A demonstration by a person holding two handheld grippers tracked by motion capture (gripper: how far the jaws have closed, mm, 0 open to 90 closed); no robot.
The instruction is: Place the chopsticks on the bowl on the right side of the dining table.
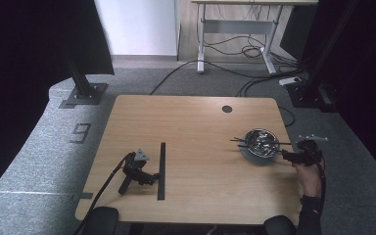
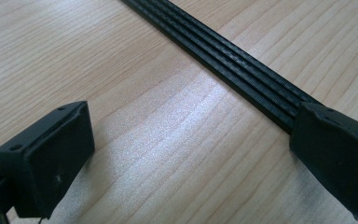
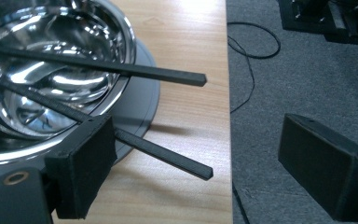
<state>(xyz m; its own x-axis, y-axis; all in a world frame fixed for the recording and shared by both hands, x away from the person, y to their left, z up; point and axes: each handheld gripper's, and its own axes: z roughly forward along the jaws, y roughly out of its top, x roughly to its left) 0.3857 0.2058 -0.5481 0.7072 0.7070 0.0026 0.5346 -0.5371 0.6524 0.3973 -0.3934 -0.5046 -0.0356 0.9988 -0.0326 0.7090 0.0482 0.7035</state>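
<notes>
Chopsticks point(image 3: 121, 69), two black square sticks, lie across a steel bowl point(image 1: 261, 143) (on a grey plate point(image 3: 144, 105)), the right gripper point(image 3: 196, 172) gaping beside them, the left gripper point(image 2: 186, 158) released by a black strip point(image 2: 223, 60).

Bench point(image 1: 196, 147): it stands on the floor, with a second table point(image 1: 237, 29) far behind it.
Bowl point(image 1: 261, 142): on the bench, near its right edge.
Sticks point(image 1: 254, 143): two of them lie across the bowl's rim, with their ends over the bench on both sides.
Right gripper point(image 1: 286, 154): just right of the bowl, at the bench edge, in a hand point(image 1: 309, 178).
Strip point(image 1: 162, 170): flat on the bench, left of the middle, running front to back.
Left gripper point(image 1: 154, 177): lying on the bench, just left of the strip.
</notes>
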